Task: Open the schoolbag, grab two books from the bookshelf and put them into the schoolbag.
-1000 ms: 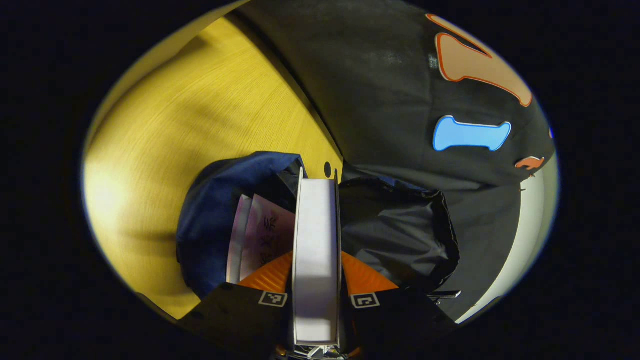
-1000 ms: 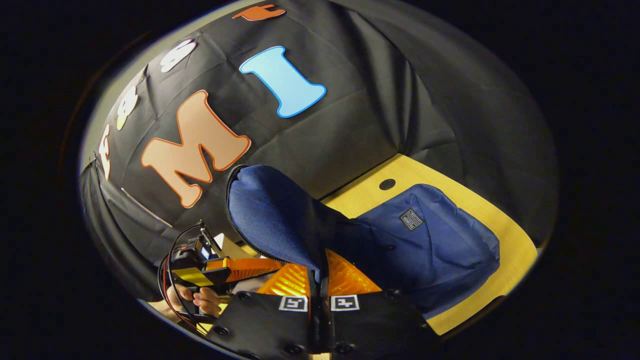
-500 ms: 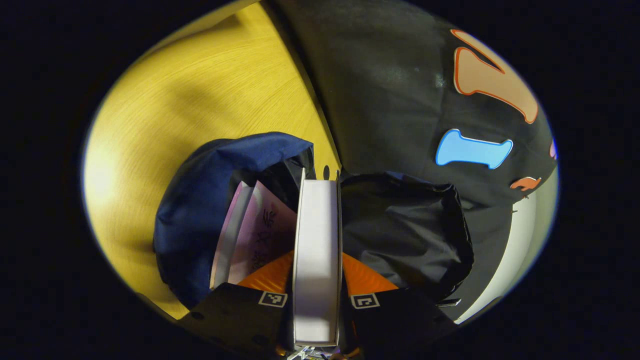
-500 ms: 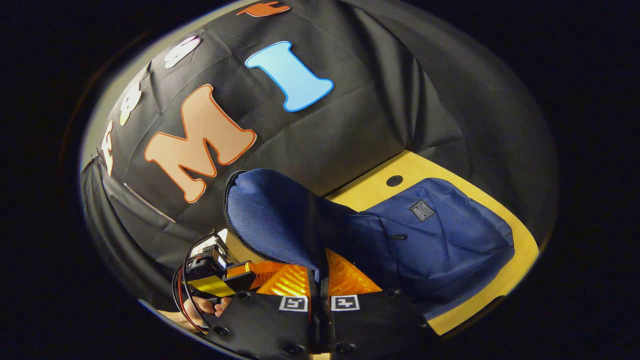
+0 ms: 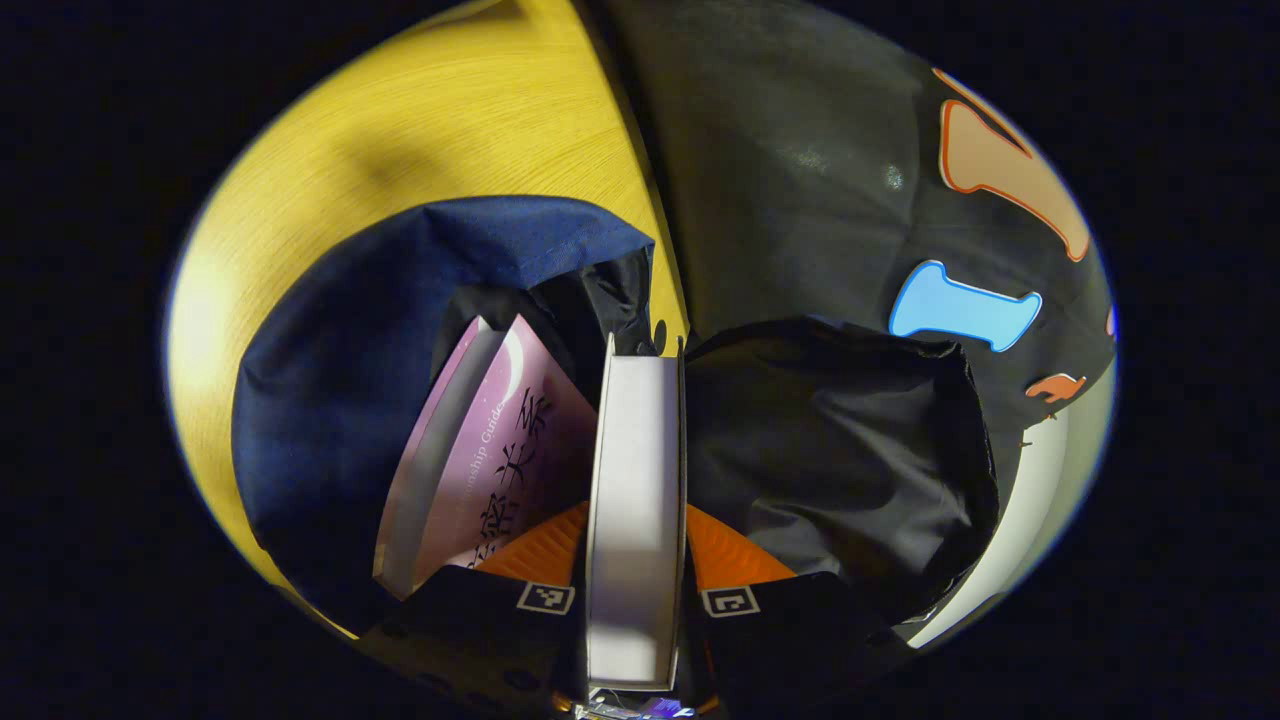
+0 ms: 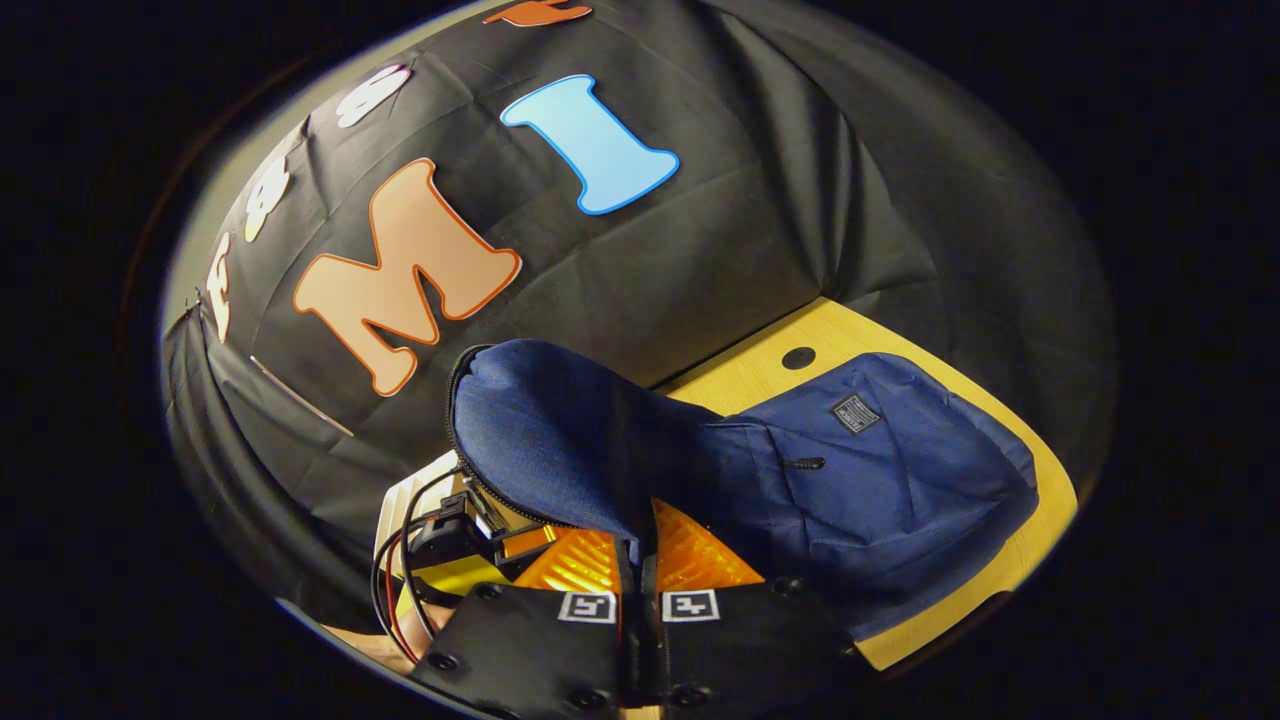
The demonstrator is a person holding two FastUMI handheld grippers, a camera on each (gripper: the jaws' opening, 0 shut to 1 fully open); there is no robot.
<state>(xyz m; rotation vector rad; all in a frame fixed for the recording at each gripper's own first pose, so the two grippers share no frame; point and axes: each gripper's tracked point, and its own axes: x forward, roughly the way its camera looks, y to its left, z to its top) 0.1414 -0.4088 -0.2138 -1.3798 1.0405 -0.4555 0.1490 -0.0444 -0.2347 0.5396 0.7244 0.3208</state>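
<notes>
yellow wooden tabletop [image 5: 400,140] runs under the blue schoolbag [image 6: 880,480], which lies on it close to the black cloth wall. from here i see my left gripper [image 5: 634,560] closed on a white book [image 5: 634,500], both fingers pressing its covers, page edge facing the camera and its far end at the schoolbag's open mouth. just beside that book, already inside the schoolbag, a pink book [image 5: 490,460] leans against the blue outer side. on the other side of the white book the schoolbag's black lining [image 5: 830,450] is spread wide. my right gripper [image 6: 640,590] is pinched tight on the edge of the schoolbag's blue flap [image 6: 550,440], holding it lifted above the schoolbag's body. beside that flap, away from the schoolbag's body, the left gripper with its cables [image 6: 400,560] shows below the flap's zipper edge.
</notes>
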